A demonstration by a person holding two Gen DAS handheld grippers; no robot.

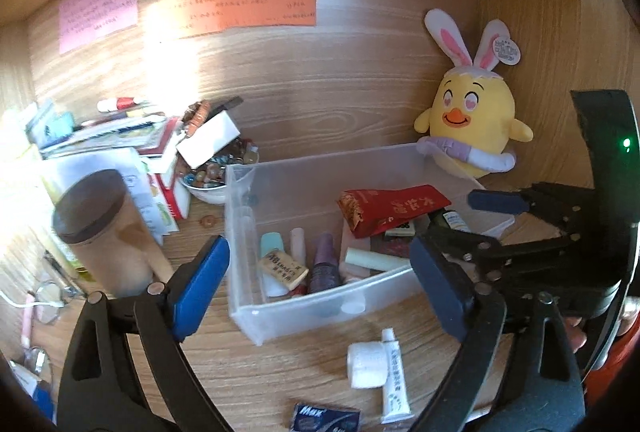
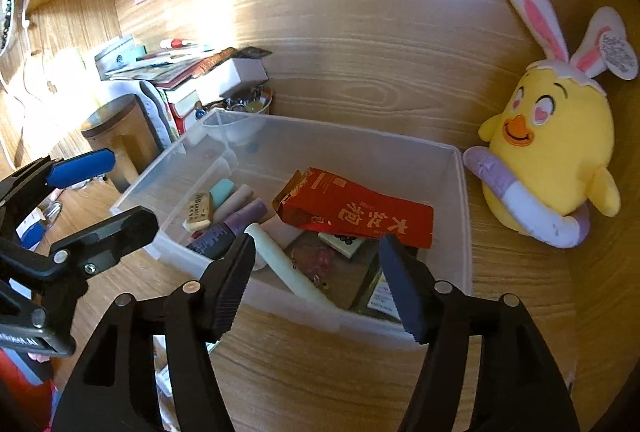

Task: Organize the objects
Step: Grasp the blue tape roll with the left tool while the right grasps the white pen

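A clear plastic bin (image 1: 320, 308) (image 2: 460, 192) sits on the wooden desk. It holds a red packet (image 1: 394, 208) (image 2: 356, 208), an eraser (image 1: 282, 266) (image 2: 199, 210), a purple bottle (image 1: 323, 264) (image 2: 236, 226), chalk-like sticks (image 2: 288, 268) and other small items. My left gripper (image 1: 320, 288) is open and empty in front of the bin. My right gripper (image 2: 316, 280) is open and empty over the bin's near right part; it shows in the left wrist view (image 1: 460, 228). A white roll (image 1: 366, 364), a white tube (image 1: 394, 380) and a dark blue packet (image 1: 324, 418) lie on the desk before the bin.
A yellow chick plush (image 1: 472, 120) (image 2: 552, 160) stands right of the bin against the back wall. A brown-lidded jar (image 1: 104, 228) (image 2: 116, 136), a bowl of beads (image 1: 204, 180), stacked books and boxes (image 1: 120, 140) crowd the left. Glasses (image 1: 48, 300) lie at far left.
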